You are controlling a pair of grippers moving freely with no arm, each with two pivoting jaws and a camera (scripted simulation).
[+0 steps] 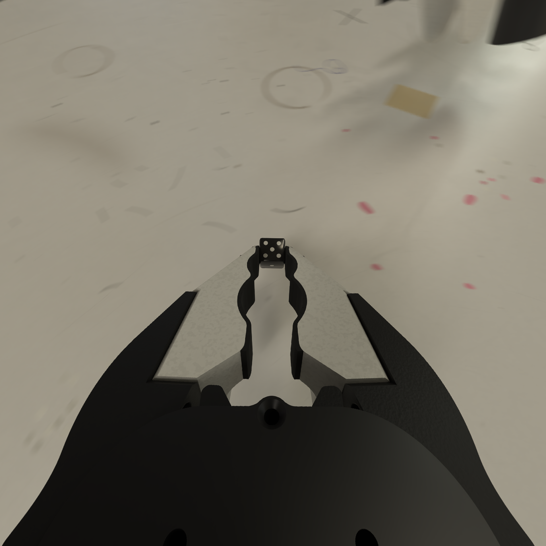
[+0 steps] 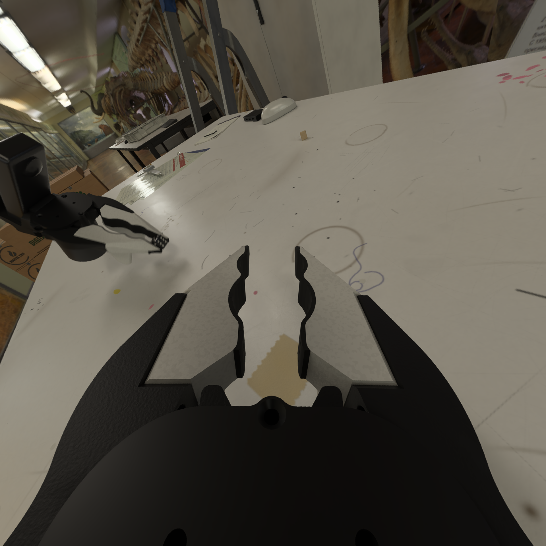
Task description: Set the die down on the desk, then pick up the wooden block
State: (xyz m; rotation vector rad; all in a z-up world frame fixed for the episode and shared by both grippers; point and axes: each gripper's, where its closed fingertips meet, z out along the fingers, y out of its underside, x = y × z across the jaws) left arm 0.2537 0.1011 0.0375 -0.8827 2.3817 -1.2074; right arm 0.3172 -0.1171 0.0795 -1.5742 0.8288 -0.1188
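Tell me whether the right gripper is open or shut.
Open. In its own wrist view the right gripper has its fingers apart with bare desk between them and nothing gripped.

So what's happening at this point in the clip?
The left tool is shut on a black die at its fingertips, held just above the white desk, not yet set down. The right tool is open and empty, over the desk. The wooden block lies untouched farther off.
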